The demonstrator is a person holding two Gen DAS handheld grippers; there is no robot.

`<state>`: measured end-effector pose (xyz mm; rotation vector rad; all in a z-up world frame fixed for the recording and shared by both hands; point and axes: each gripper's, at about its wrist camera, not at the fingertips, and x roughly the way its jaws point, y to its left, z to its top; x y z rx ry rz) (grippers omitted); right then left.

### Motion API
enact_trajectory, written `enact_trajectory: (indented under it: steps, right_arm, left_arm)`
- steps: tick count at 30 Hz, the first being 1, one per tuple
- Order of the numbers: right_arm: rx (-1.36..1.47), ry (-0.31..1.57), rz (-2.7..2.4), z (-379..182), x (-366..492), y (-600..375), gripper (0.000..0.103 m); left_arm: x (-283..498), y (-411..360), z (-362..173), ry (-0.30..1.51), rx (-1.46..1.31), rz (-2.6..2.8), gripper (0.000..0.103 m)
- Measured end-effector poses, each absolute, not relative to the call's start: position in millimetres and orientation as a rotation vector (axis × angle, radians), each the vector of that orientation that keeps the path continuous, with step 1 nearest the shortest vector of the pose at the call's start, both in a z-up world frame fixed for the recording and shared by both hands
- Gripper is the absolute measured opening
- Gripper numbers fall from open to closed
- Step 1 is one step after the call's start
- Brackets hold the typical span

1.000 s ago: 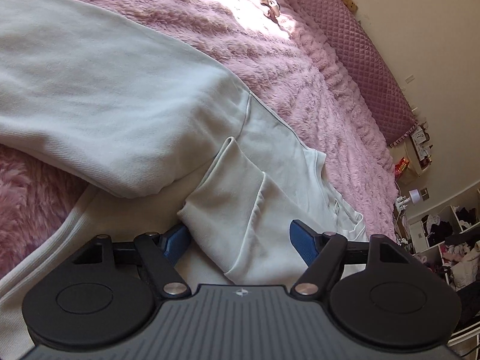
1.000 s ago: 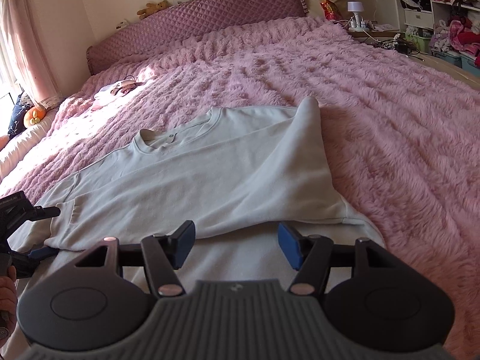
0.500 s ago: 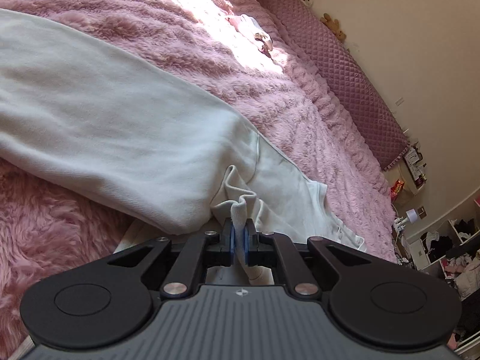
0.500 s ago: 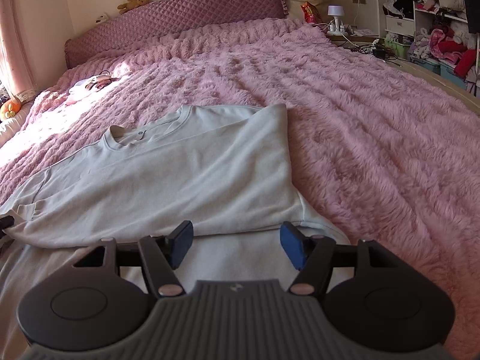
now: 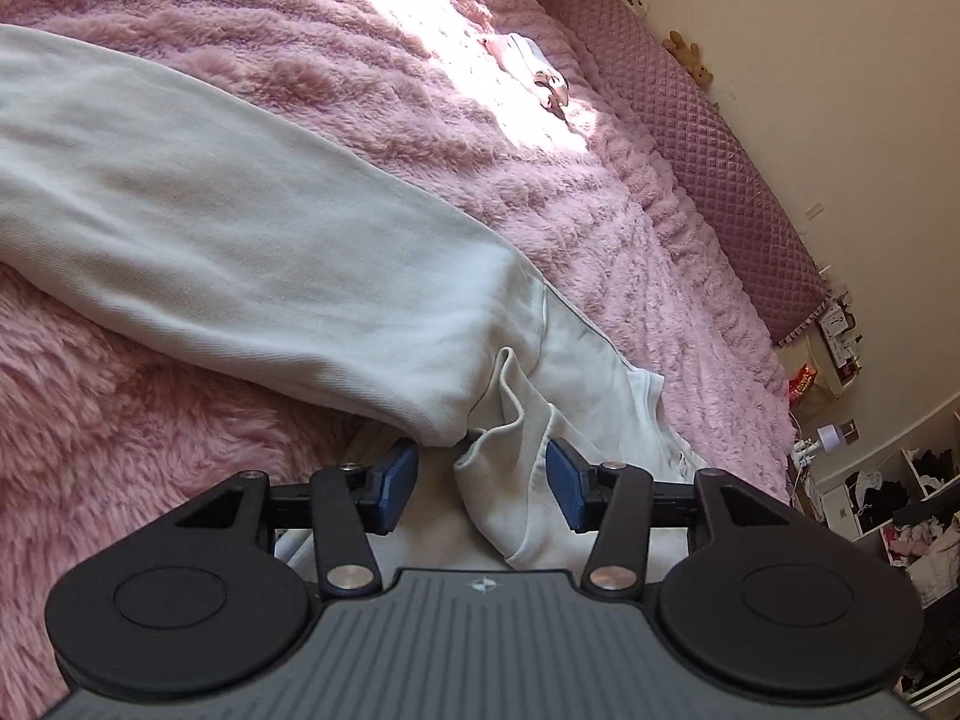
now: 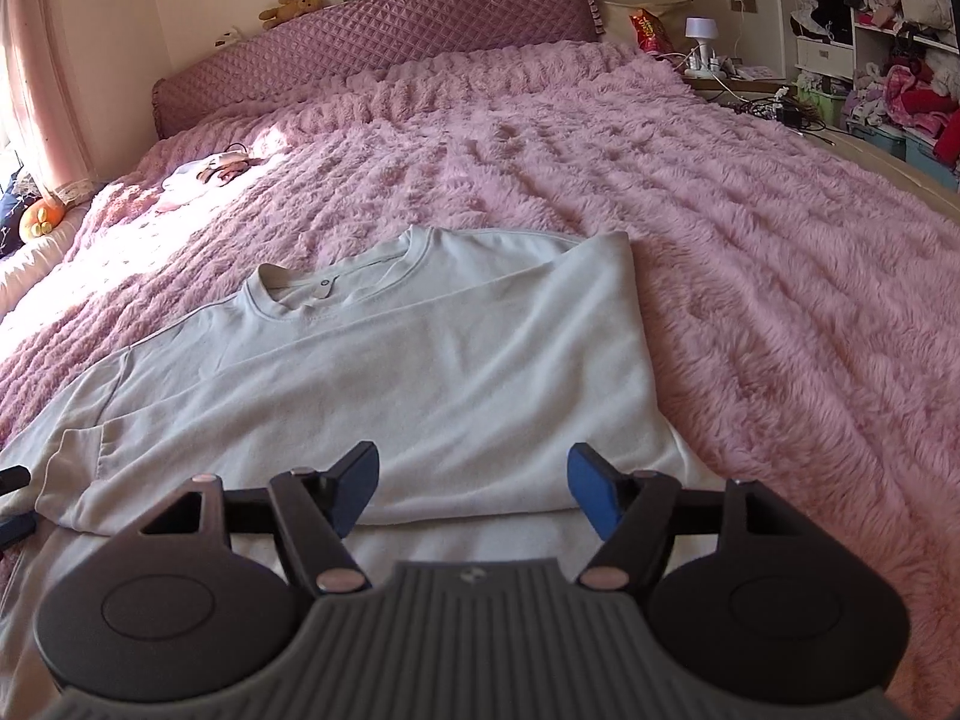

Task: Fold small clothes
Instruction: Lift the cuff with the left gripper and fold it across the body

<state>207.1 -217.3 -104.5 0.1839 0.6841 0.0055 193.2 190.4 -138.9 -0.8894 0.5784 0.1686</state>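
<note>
Left wrist view, my left claw (image 5: 480,483): blue pads spread wide, gripping nothing; a loose crumpled cuff (image 5: 510,468) of the sweatshirt stands between them, touching neither pad as far as I can tell.
Left wrist view, garment: the pale cream long-sleeved sweatshirt (image 5: 240,240) lies on the fluffy pink bed cover (image 5: 90,420), one sleeve stretching away to the left.
Right wrist view, my right claw (image 6: 474,495): pads wide apart, empty, poised low over the sweatshirt's lower part.
Right wrist view, garment: sweatshirt (image 6: 450,372) flat on the bed cover (image 6: 780,300), round neckline (image 6: 336,294) toward the quilted mauve headboard (image 6: 390,42), right side folded inward with a straight edge.
</note>
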Motion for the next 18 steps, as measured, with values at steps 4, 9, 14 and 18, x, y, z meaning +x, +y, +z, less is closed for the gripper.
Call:
enact_trajectory:
  steps: [4,9,14,18]
  right_arm:
    - [0.173,0.685,0.120,-95.5,206.0,-174.4,0.066]
    - [0.150,0.690,0.254,-90.1,205.5,-107.4,0.066]
    - [0.111,0.695,0.378,-84.2,200.6,-37.5,0.066]
    - [0.081,0.700,0.426,-82.1,197.7,-1.1,0.067]
  left_arm:
    - [141.8,231.5,-127.4,0.525,-0.895,0.271,0.062]
    - [75.2,295.4,-123.4,0.455,-0.947,0.463,0.062]
    - [18.3,351.5,-134.0,0.334,-1.047,0.675,0.062]
    - [9.2,380.4,-153.2,0.301,-1.145,0.705,0.062]
